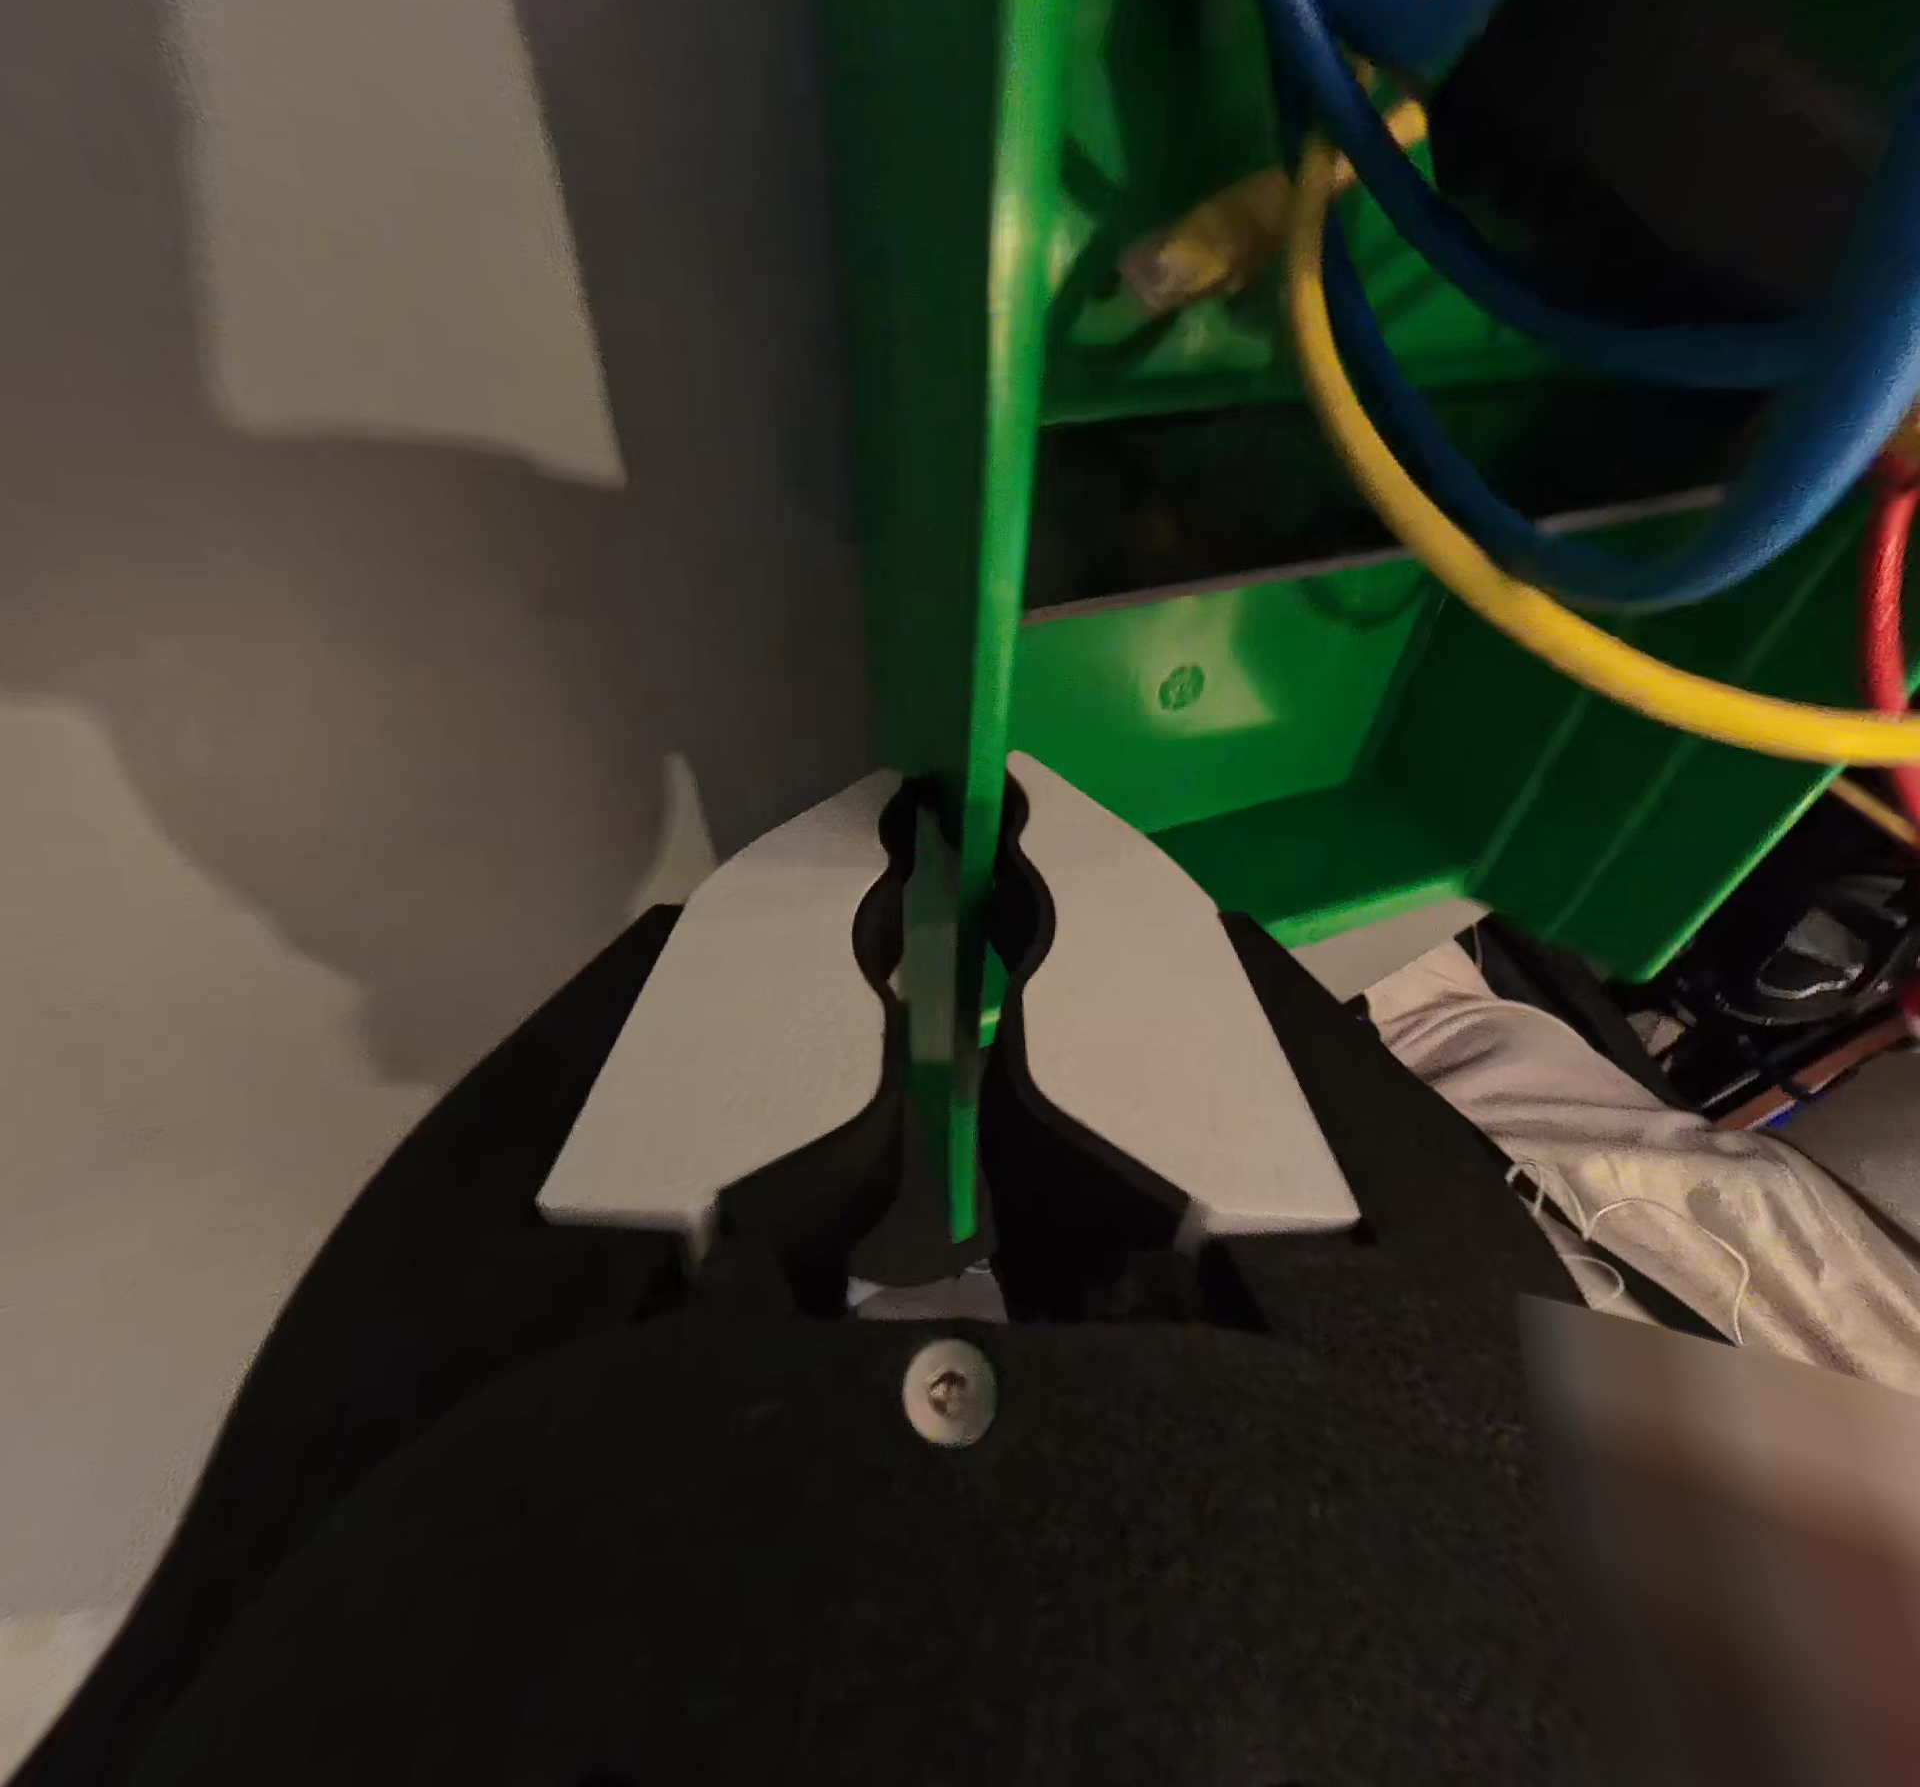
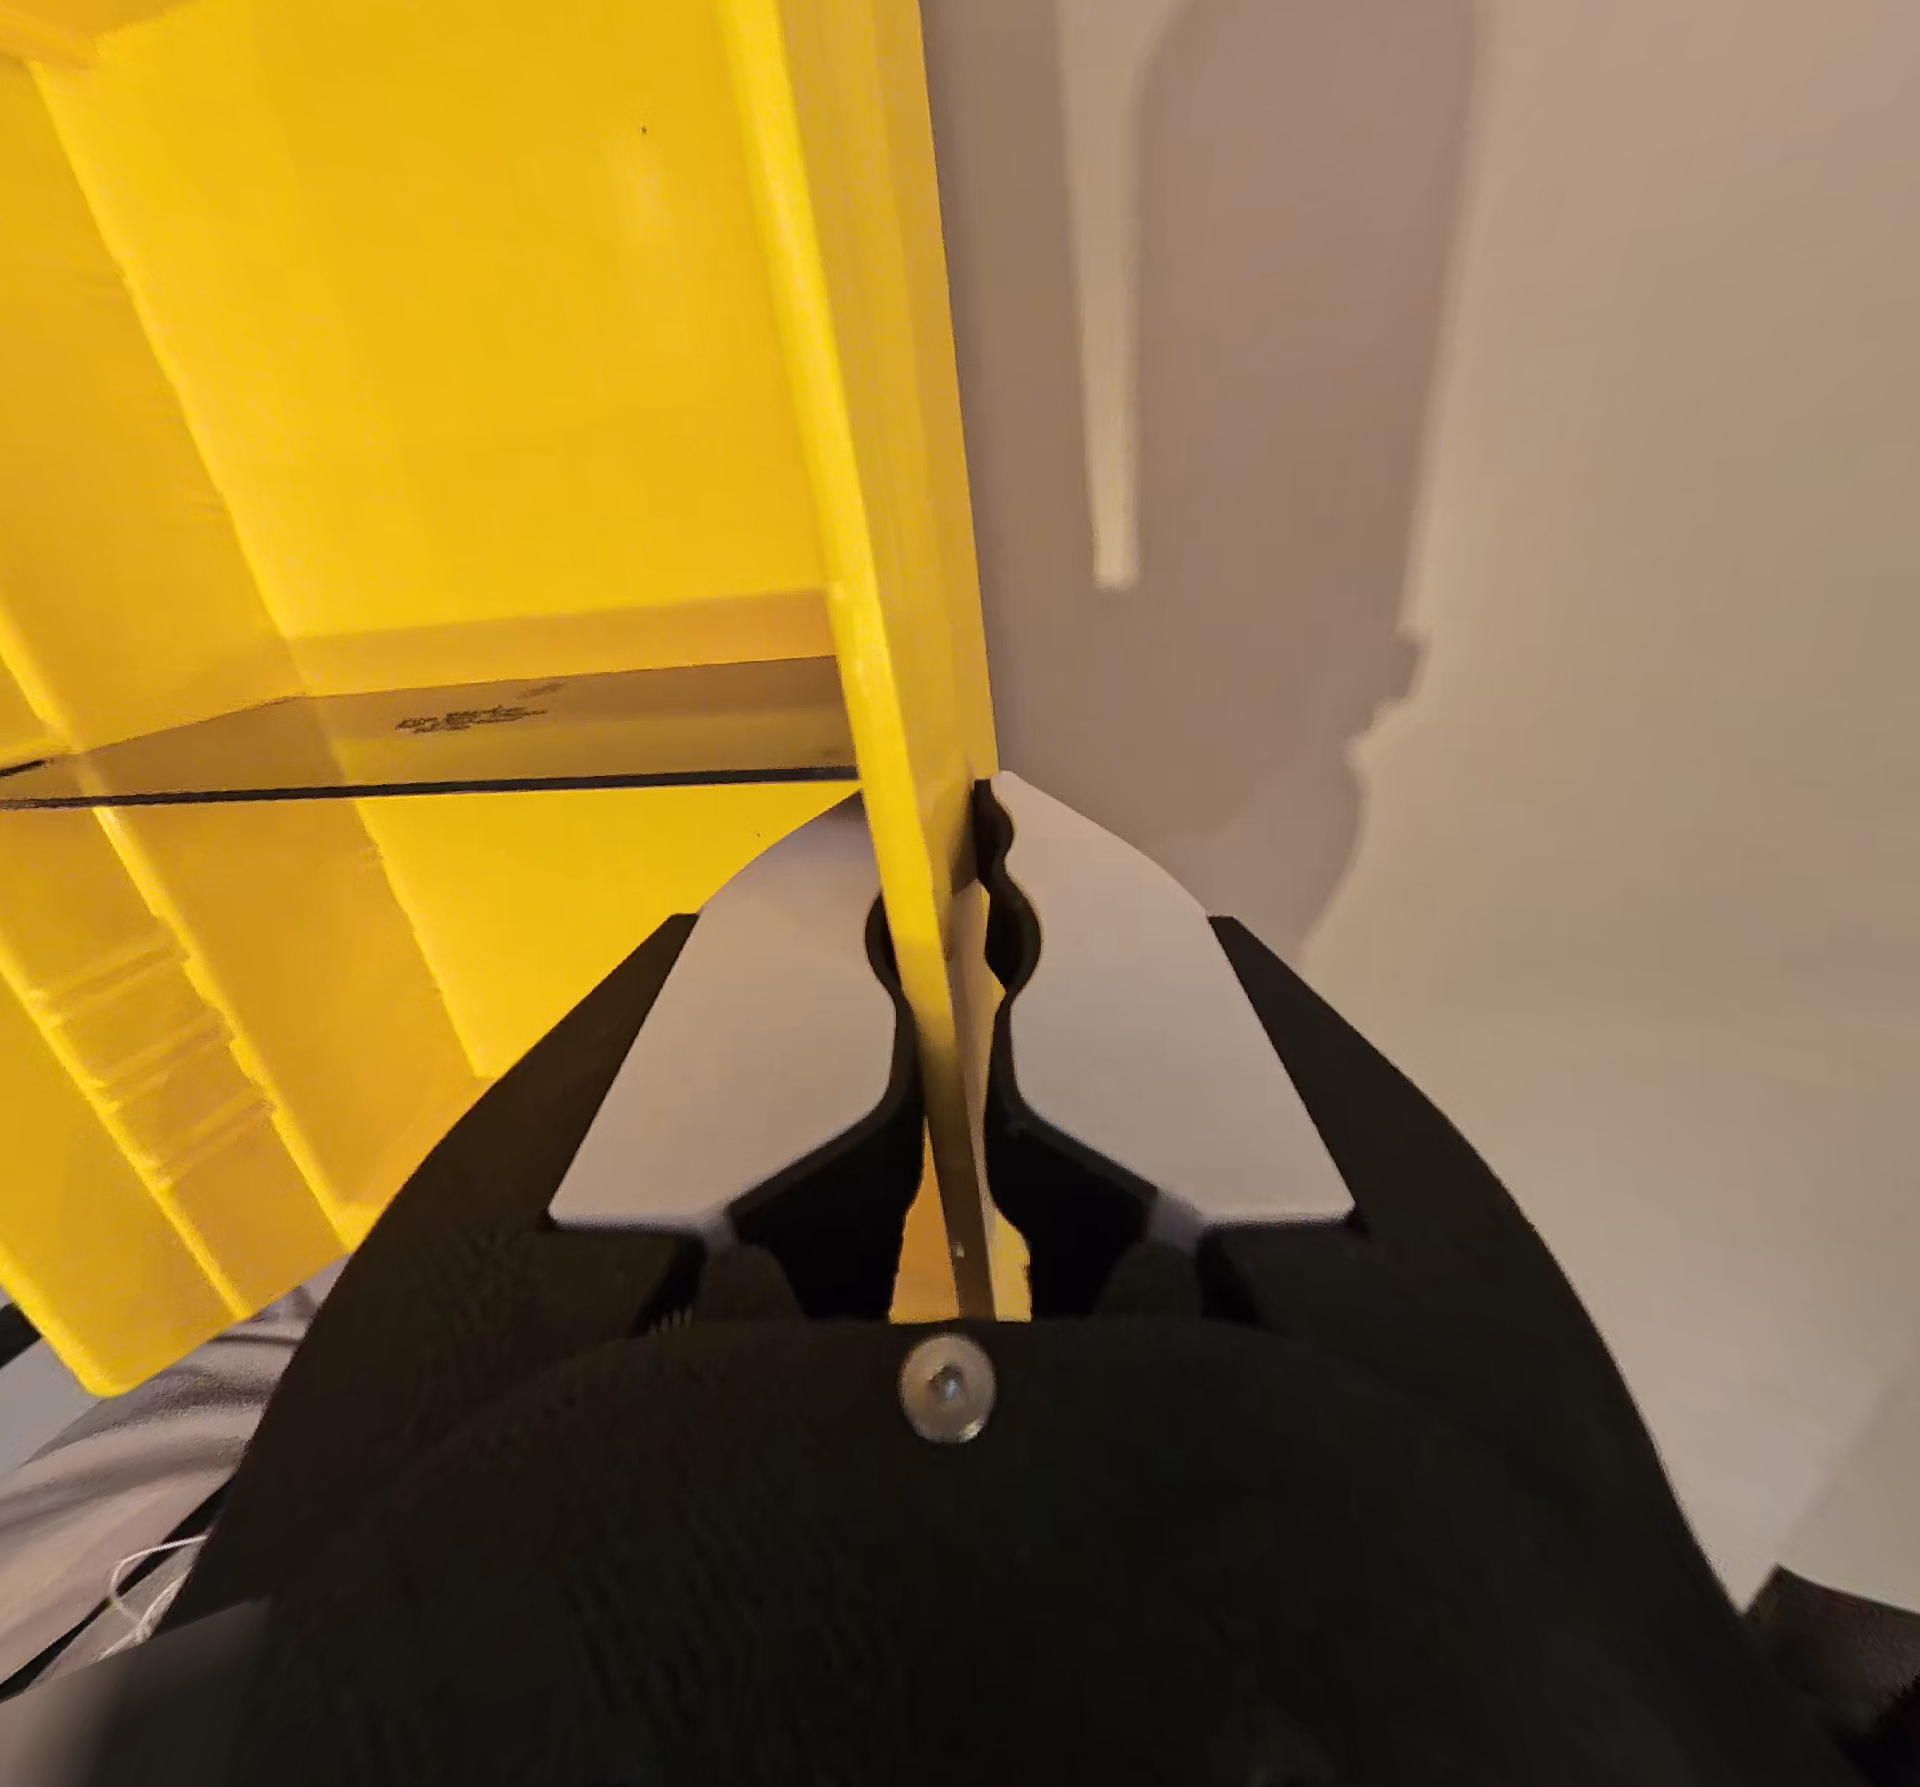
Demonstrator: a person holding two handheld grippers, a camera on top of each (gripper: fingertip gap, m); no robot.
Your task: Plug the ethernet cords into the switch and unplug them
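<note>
My left gripper (image 1: 954, 802) is squeezed tight on the thin side wall of a green bin (image 1: 1299, 729), one grey finger (image 1: 748, 1010) on the outside of the wall and the other on the inside. The wall stands straight up between them. Inside the green bin I see a tangle of cords: a yellow cord (image 1: 1507, 615) making a big loop, thick blue cords (image 1: 1558, 324) curling over it, and a red cord (image 1: 1893, 594) at the far right edge. One yellow plug end (image 1: 1195, 257) lies loose near the back of the bin, but it is blurry. A dark black thing (image 1: 1683, 116) sits in the top right among the cords; it may be the switch, but I cannot tell. Below the bin there is some crumpled white cloth (image 1: 1621, 1155). To the left is a plain pale wall (image 1: 364, 283) with shadows on it. My right gripper (image 2: 966, 802) is squeezed tight on the side wall of a yellow bin (image 2: 468, 335), again with one finger on each side. The part of the yellow bin I can see has nothing in it but a dark flat strip (image 2: 468, 750) running across it. To the right is a pale wall (image 2: 1610, 387) with a big shadow.
</note>
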